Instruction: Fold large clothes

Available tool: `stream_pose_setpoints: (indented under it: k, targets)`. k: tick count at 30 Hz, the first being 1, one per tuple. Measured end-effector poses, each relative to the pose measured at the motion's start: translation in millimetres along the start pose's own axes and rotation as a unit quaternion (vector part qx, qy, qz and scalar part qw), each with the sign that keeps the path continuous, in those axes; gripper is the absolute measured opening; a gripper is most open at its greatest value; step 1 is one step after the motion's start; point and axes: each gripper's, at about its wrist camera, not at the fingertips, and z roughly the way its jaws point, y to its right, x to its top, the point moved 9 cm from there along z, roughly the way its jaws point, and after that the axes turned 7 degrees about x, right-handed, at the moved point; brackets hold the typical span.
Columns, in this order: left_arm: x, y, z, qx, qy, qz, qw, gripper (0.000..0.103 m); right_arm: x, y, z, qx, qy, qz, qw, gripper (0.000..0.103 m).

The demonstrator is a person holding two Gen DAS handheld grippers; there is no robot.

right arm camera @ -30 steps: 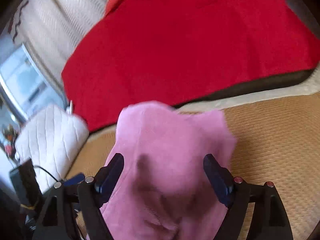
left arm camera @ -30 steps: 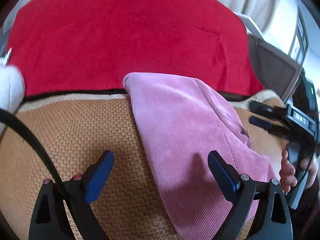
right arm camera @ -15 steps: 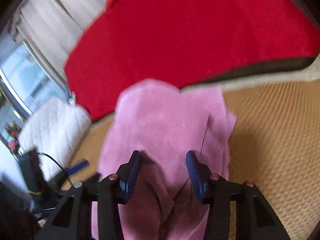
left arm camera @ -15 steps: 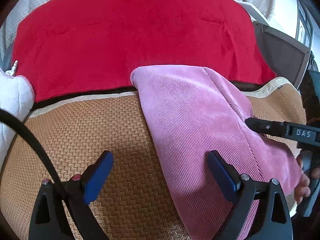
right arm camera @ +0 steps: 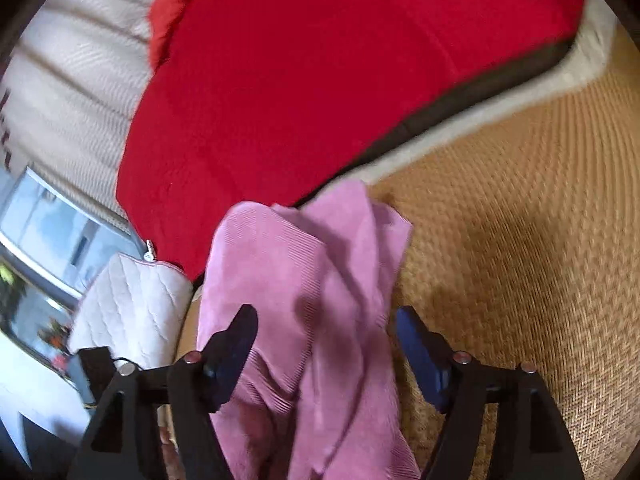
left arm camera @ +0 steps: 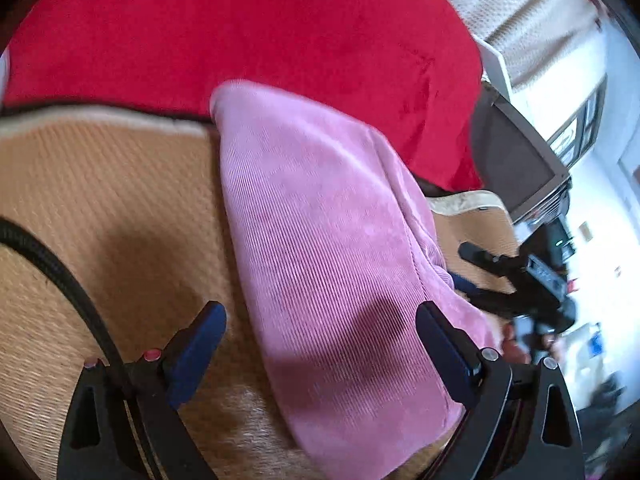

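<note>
A pink corduroy garment point(left arm camera: 332, 256) lies in a long folded strip on the woven straw mat point(left arm camera: 104, 208), its far end reaching the red blanket point(left arm camera: 248, 28). The left gripper point(left arm camera: 320, 344) stands wide open above the near part of the strip, gripping nothing. The right gripper point(right arm camera: 326, 344) is opening, its 2 blue pads point(right arm camera: 420, 356) clear of the bunched cloth between them. A white quilted cushion point(right arm camera: 132, 304) sits at far left.

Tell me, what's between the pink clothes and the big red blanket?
Almost nothing: in the left wrist view the pink garment reaches over the mat's pale edge strip, its far end meeting the red blanket.
</note>
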Motion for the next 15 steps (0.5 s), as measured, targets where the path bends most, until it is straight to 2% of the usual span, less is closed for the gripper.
stream_pose_setpoints:
  k: [3,6,15]
  targets:
    - [1,-1,1,-0.027,-0.009,-0.025,0.9993,0.096,1,16,2,0.026,-0.010,0.038,0.999,0.076]
    - [7,3,8,-0.055,-0.015,-0.043,0.9974,0.096,0,19,-1,0.050,-0.016,0.041,0.998,0.076]
    - [7,4,26,-0.071,-0.037,-0.048,0.9957,0.096,-19,11,37,0.054,-0.081,0.017,0.995,0.076]
